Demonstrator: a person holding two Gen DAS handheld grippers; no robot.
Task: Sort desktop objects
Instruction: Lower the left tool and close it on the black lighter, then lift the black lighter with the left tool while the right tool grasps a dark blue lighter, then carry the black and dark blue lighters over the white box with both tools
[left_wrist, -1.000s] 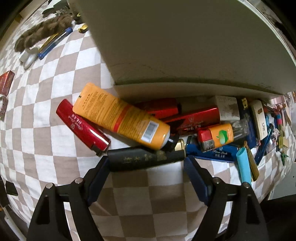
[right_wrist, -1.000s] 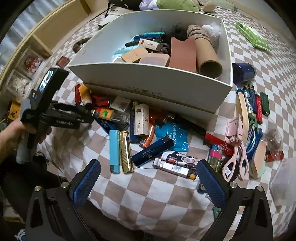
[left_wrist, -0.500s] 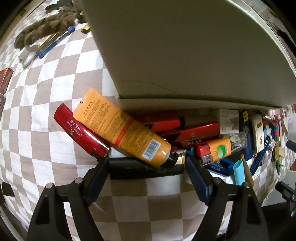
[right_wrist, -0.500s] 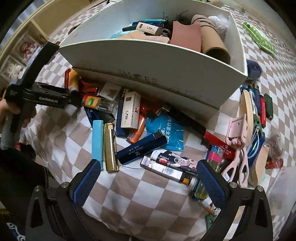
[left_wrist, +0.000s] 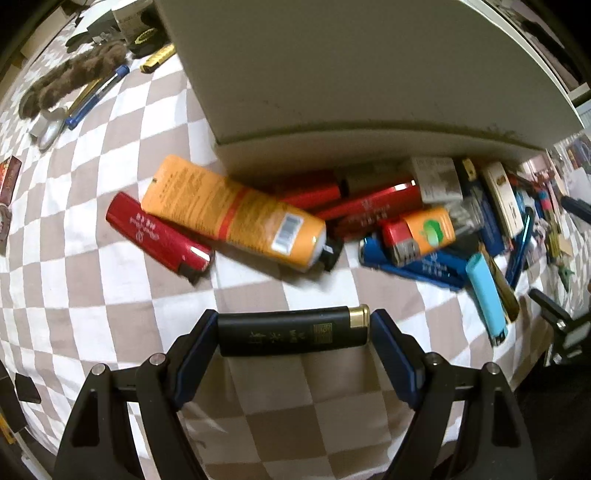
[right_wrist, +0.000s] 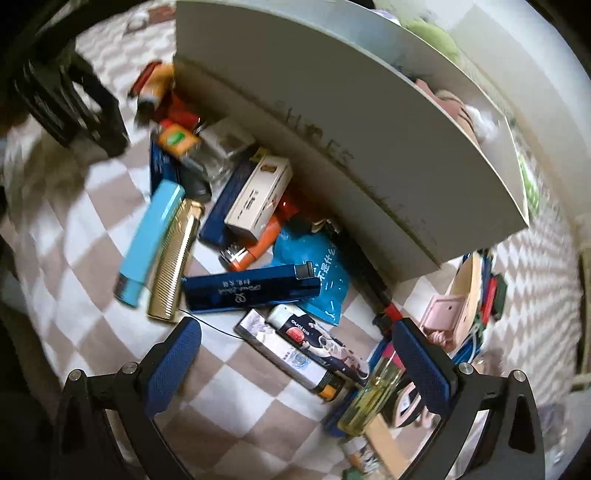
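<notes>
My left gripper (left_wrist: 293, 339) is shut on a black lighter with a gold cap (left_wrist: 291, 332), held crosswise above the checkered cloth, clear of the pile. Beyond it lie an orange tube (left_wrist: 232, 216), a red lighter (left_wrist: 157, 234) and an orange lighter with a red top (left_wrist: 419, 232), all beside the white box (left_wrist: 351, 74). My right gripper (right_wrist: 295, 358) stands open low over a dark blue lighter (right_wrist: 251, 288) and a printed white lighter (right_wrist: 317, 341). In the right wrist view the white box (right_wrist: 369, 122) fills the upper part, and the left gripper's body (right_wrist: 70, 103) shows at upper left.
A light blue lighter (right_wrist: 151, 240), a gold ribbed lighter (right_wrist: 177, 258), a white carton (right_wrist: 258, 195) and a blue packet (right_wrist: 317, 269) crowd the cloth by the box. Pink scissors (right_wrist: 443, 314) and pens lie at right. A furry brown item (left_wrist: 74, 74) and pens lie at far left.
My left gripper has lifted the black lighter up and back from the pile. My right gripper has dropped lower and closer to the dark blue lighter, still open.
</notes>
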